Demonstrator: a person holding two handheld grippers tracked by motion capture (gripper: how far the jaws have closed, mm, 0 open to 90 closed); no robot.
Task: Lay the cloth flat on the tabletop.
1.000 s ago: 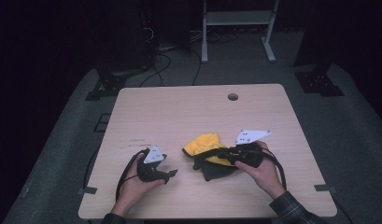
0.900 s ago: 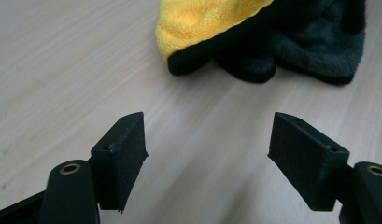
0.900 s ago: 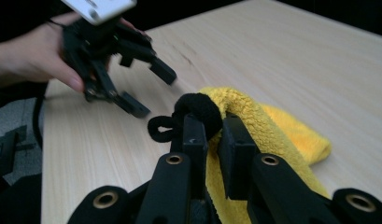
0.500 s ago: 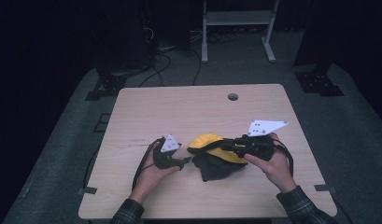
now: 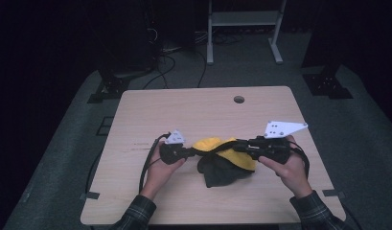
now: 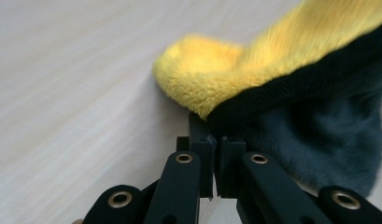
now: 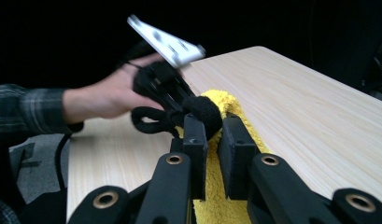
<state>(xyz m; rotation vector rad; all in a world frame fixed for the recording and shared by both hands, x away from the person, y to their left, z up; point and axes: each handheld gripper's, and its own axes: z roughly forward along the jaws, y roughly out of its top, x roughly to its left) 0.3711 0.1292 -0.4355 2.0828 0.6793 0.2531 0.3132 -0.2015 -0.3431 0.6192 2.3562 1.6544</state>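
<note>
A fleecy cloth [image 5: 209,143], yellow on one side and dark grey on the other, hangs stretched between my two grippers over the wooden table [image 5: 184,110]. My left gripper [image 5: 191,152] has just been closing, and its jaws now stand together on the cloth's black hem [image 6: 254,100]. In the left gripper view the yellow pile [image 6: 202,74] folds over just beyond the left gripper [image 6: 215,140]. My right gripper [image 5: 235,143] is shut on the cloth's opposite edge; in the right gripper view, yellow fleece [image 7: 228,105] is pinched in the right gripper [image 7: 213,128]. The dark part [image 5: 220,173] sags onto the table.
A round cable hole [image 5: 238,99] sits near the table's far edge. Behind the table stand a white metal frame [image 5: 241,19], loose cables [image 5: 169,52] on the floor and dark stand bases [image 5: 328,81]. A black cable [image 5: 146,165] trails from the left gripper.
My left gripper has slid right to the cloth and closed on its edge. My right gripper has risen with the cloth, which now stretches between the two.
</note>
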